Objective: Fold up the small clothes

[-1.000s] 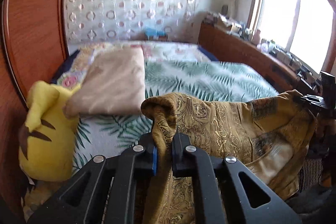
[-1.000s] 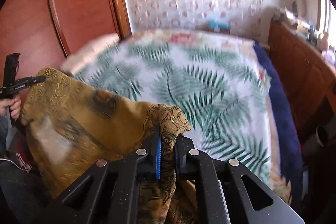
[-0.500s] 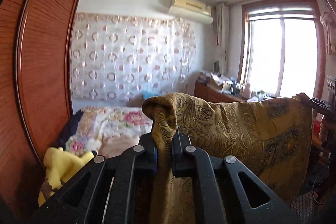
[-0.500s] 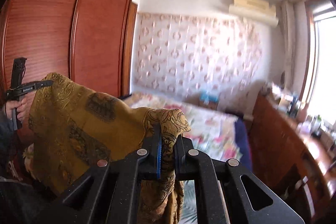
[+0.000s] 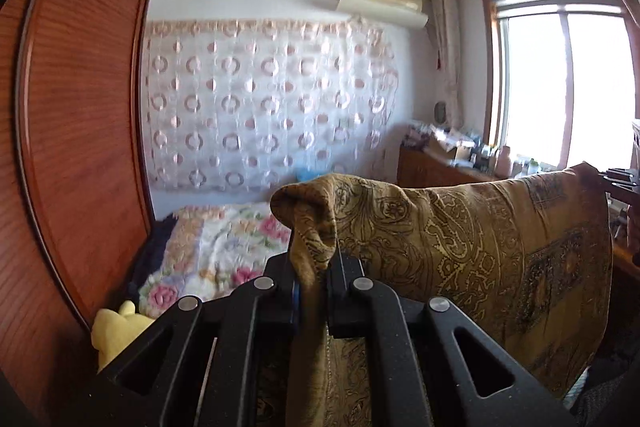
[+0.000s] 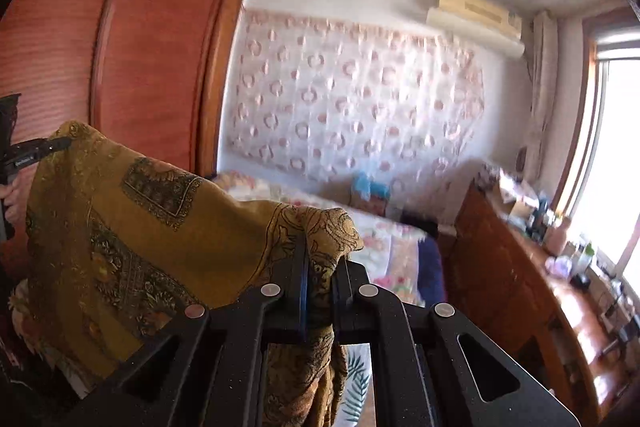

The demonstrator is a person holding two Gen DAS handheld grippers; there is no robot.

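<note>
A mustard-yellow garment with a dark paisley print (image 5: 460, 239) hangs spread in the air between both grippers. My left gripper (image 5: 314, 267) is shut on one top corner, the cloth bunched between its black fingers. My right gripper (image 6: 320, 267) is shut on the other top corner of the garment (image 6: 132, 219). In the left wrist view the right gripper (image 5: 620, 181) shows at the far right edge. In the right wrist view the left gripper (image 6: 34, 151) shows at the far left with a hand on it. The cloth's lower part drops out of sight below both views.
The bed (image 5: 224, 243) with a floral cover lies below and ahead. A tall wooden wardrobe (image 5: 76, 147) stands on the left, a yellow plush toy (image 5: 116, 327) at its foot. A cluttered wooden sideboard (image 6: 520, 267) runs under the window (image 5: 560, 87) on the right.
Both grippers have risen with the garment held between them. The views have tipped up from the bed surface to the wall, curtain and ceiling. The cloth now hangs stretched out higher.
</note>
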